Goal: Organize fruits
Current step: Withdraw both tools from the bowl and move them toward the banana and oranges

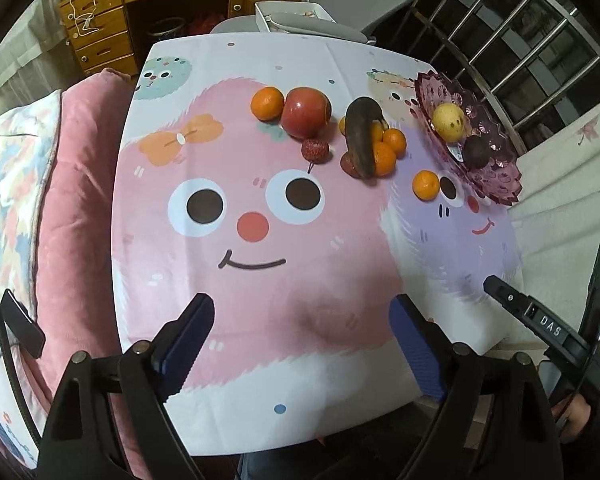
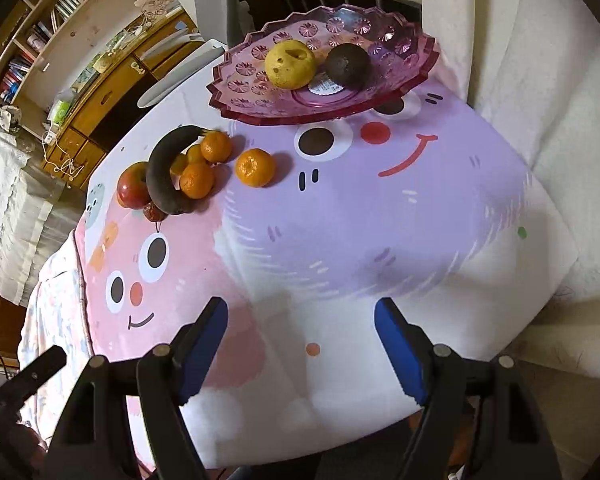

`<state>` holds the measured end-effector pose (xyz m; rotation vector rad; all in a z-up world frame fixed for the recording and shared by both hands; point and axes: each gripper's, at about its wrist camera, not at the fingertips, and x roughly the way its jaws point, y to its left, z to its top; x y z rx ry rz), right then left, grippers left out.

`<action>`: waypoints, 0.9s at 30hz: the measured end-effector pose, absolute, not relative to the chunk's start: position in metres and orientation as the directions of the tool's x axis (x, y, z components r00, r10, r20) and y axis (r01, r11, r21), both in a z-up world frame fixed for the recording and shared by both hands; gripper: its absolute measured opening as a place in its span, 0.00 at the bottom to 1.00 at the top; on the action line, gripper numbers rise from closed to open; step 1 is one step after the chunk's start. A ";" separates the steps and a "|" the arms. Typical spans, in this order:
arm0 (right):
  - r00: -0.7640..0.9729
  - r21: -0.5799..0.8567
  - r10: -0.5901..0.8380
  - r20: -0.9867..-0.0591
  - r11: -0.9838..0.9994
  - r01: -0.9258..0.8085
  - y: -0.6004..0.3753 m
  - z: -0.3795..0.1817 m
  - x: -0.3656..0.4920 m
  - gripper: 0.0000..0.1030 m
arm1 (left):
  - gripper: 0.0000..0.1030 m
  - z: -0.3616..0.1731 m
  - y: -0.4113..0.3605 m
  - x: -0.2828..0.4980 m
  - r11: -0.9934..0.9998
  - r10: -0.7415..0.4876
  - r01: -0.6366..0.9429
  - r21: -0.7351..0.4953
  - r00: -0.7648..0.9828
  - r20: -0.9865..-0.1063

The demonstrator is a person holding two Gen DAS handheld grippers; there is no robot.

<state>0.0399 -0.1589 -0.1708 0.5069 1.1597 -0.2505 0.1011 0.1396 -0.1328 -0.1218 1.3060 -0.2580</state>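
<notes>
Both the left gripper (image 1: pixel 302 316) and right gripper (image 2: pixel 300 320) are hovering with fingers spread and nothing between them, while 2 fruits are sitting in the pink dish (image 2: pixel 260 100) at 12 o'clock and the blackened banana (image 2: pixel 162 176) is lying at 10 o'clock.

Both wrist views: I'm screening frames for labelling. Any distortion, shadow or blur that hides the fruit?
Left wrist view: fisheye bows the table edges, dark vignette corners, fruit sharp. Right wrist view: same bowing, soft shadow near the tongs, pink dish clear.

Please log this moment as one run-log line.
left claw open, empty | right claw open, empty | pink dish: yellow fruit, dark fruit
</notes>
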 end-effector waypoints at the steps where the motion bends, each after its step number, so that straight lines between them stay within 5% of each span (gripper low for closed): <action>1: 0.392 0.247 0.063 -0.918 0.864 0.439 -0.158 -0.171 0.042 0.74 | 0.86 -0.133 0.138 0.106 0.965 -0.255 0.118 -0.233 0.234 -0.938; 27: 0.489 0.086 0.039 -0.871 0.993 0.075 -0.148 -0.219 0.149 0.74 | 0.82 -0.176 -0.017 0.314 0.906 -0.051 0.423 -0.003 0.103 -0.993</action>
